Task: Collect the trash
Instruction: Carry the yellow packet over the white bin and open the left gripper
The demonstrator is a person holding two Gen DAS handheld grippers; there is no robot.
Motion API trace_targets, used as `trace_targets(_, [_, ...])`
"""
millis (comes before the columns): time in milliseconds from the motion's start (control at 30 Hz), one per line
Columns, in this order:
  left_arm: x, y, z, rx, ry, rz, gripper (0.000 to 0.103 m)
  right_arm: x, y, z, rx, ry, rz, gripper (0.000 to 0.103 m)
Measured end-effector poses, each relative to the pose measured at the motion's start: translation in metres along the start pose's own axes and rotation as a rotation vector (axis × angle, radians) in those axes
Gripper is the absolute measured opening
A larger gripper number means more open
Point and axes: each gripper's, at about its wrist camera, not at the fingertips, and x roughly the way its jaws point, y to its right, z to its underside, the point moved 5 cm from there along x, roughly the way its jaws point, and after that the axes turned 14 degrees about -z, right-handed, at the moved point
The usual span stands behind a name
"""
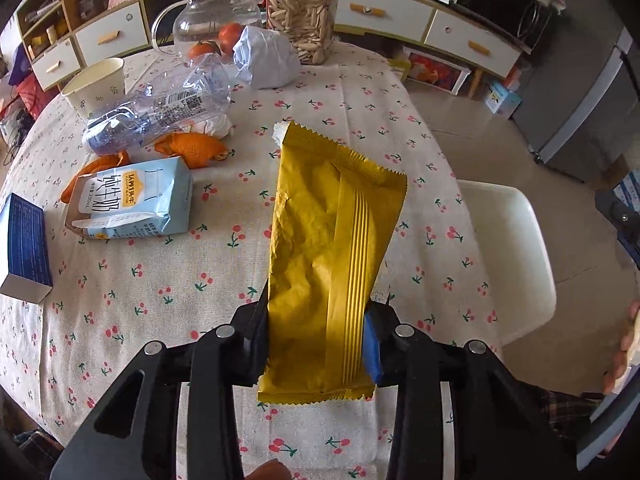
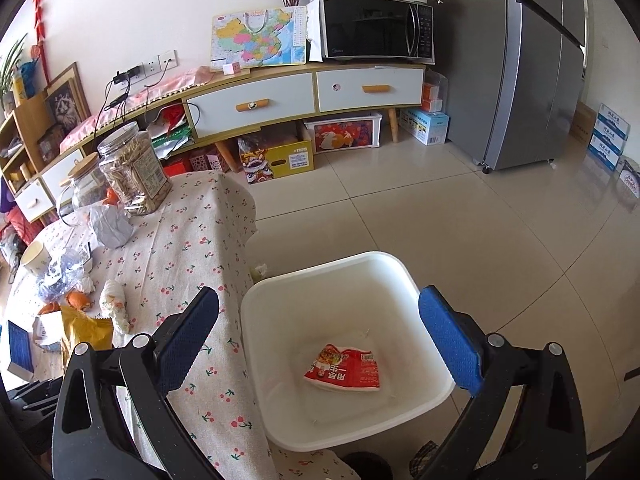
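Through my left wrist camera, my left gripper (image 1: 320, 344) is clamped on the lower part of a yellow wrapper (image 1: 332, 248), held above the cherry-print tablecloth (image 1: 160, 280). The wrapper's long axis runs away from me and slightly left, its serrated far end pointing toward the seed jar (image 1: 302, 16). Left of the wrapper lie a milk carton (image 1: 132, 202), orange peel (image 1: 188, 148) and a crushed plastic bottle (image 1: 160, 112); right of it the table edge drops off to open floor and a white bin (image 1: 516, 256).

Through my right wrist camera, my right gripper (image 2: 318, 344) stands wide, nothing between its pads, above the white bin (image 2: 400, 280), which sits just beside the table's draped edge. A red crumpled package (image 2: 344, 368) lies at the bin's bottom. Right of the bin is bare tiled floor; left of it, the yellow wrapper (image 2: 86, 332) shows among the clutter.
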Motion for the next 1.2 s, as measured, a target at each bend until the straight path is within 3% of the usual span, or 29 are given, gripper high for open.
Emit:
trace_targets(200, [-0.007,0.062,-0.015,0.052,0.008,0.062,0.037,-0.009,0.036,-0.011,0.051,0.003,0.06,0.096])
trace_targets(567, [0.0,0.199,-0.04,0.188,-0.009,0.203,0.039,-0.044,0.127,-0.029,0.339,0.118,0.143,0.096])
trace_targets(667, [0.01,0.228,-0.039,0.208,-0.041,0.238,0.042,-0.046,0.138,-0.028,0.368,0.128,0.162,0.096])
trace_targets(733, [0.014,0.24,-0.037,0.217,-0.061,0.249,0.059,-0.044,0.142,-0.028,0.373,0.121,0.173,0.096])
trace_targets(800, [0.014,0.244,-0.036,0.214,-0.065,0.254,0.07,-0.044,0.145,-0.027,0.38,0.119,0.175,0.096])
trace_targets(900, [0.011,0.24,-0.035,0.228,-0.048,0.223,0.072,-0.042,0.14,-0.027,0.367,0.116,0.178,0.096])
trace_targets(1000, [0.004,0.218,-0.037,0.2,-0.018,0.174,0.073,-0.038,0.128,-0.028,0.347,0.111,0.158,0.096])
trace_targets(1200, [-0.017,0.156,-0.049,0.101,0.074,0.056,0.085,-0.017,0.082,-0.024,0.221,0.056,0.132,0.096])
